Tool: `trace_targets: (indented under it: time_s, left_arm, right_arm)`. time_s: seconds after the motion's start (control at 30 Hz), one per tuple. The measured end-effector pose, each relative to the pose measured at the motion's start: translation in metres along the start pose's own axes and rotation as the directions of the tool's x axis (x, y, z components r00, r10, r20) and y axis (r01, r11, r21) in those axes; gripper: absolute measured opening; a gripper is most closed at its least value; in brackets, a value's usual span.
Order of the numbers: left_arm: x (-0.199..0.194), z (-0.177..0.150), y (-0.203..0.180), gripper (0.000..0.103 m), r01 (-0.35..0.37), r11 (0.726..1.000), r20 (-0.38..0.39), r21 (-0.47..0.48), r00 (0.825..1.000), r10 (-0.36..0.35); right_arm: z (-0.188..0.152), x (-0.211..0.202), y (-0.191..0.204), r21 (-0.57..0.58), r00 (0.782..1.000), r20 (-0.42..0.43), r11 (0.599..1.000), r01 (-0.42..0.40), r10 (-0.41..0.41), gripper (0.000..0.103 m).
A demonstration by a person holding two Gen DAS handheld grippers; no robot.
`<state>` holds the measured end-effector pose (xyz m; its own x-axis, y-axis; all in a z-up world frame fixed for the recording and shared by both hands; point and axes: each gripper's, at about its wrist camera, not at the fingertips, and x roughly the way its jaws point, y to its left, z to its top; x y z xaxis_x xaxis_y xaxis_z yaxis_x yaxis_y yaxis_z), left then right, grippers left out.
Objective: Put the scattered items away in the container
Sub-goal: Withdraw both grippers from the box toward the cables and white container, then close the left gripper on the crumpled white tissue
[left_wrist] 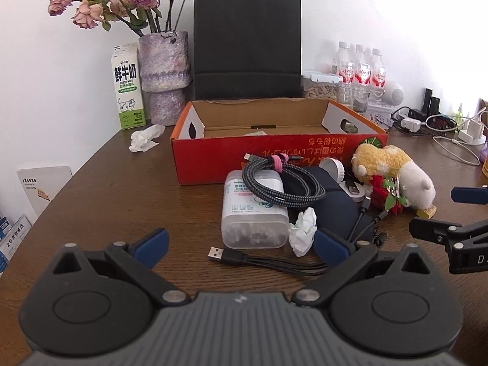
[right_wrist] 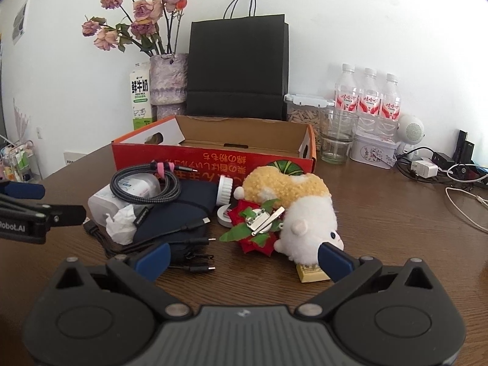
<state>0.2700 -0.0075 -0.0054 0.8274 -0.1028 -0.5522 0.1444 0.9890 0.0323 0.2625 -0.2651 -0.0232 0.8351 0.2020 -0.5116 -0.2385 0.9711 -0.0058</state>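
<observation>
Wood-grain table (left_wrist: pixel 106 183) w/ open cardboard box (left_wrist: pixel 274 149); braided cable (left_wrist: pixel 280 180), fuzzy plush (right_wrist: pixel 292 210) heaped beside. Left gripper (left_wrist: pixel 241 248), right gripper (right_wrist: pixel 244 259) held spread, nothing pinched.

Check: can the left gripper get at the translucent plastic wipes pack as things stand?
Probably yes. The left gripper is open, facing the translucent plastic wipes pack; only a black USB cable lies between, and a coiled braided cable rests on top.
</observation>
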Motion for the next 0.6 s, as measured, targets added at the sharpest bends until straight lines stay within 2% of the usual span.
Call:
trace_targets:
  time_s: [0.2,0.3,0.47,0.6]
  left_arm:
    - [0.013,0.003,-0.015,0.100,0.025,0.999,-0.024,0.032,0.999,-0.024]
    - [0.017,0.006,-0.022,0.088,0.044,0.998,-0.032,0.048,0.999,-0.043]
    - [0.027,0.005,-0.028,0.046,0.088,0.995,-0.080,0.040,0.993,-0.084]
    - [0.029,0.004,-0.031,0.044,0.100,0.995,-0.088,0.031,0.991,-0.097]
  right_arm:
    - [0.000,0.006,-0.010,0.010,1.000,-0.014,1.000,0.006,-0.006,0.103]
    - [-0.002,0.008,-0.006,-0.019,1.000,-0.022,1.000,-0.012,0.011,0.103]
    - [-0.004,0.015,-0.006,-0.018,0.999,-0.044,1.000,-0.004,0.004,0.103]
    - [-0.005,0.016,-0.008,-0.017,0.999,-0.048,1.000,-0.009,0.009,0.103]
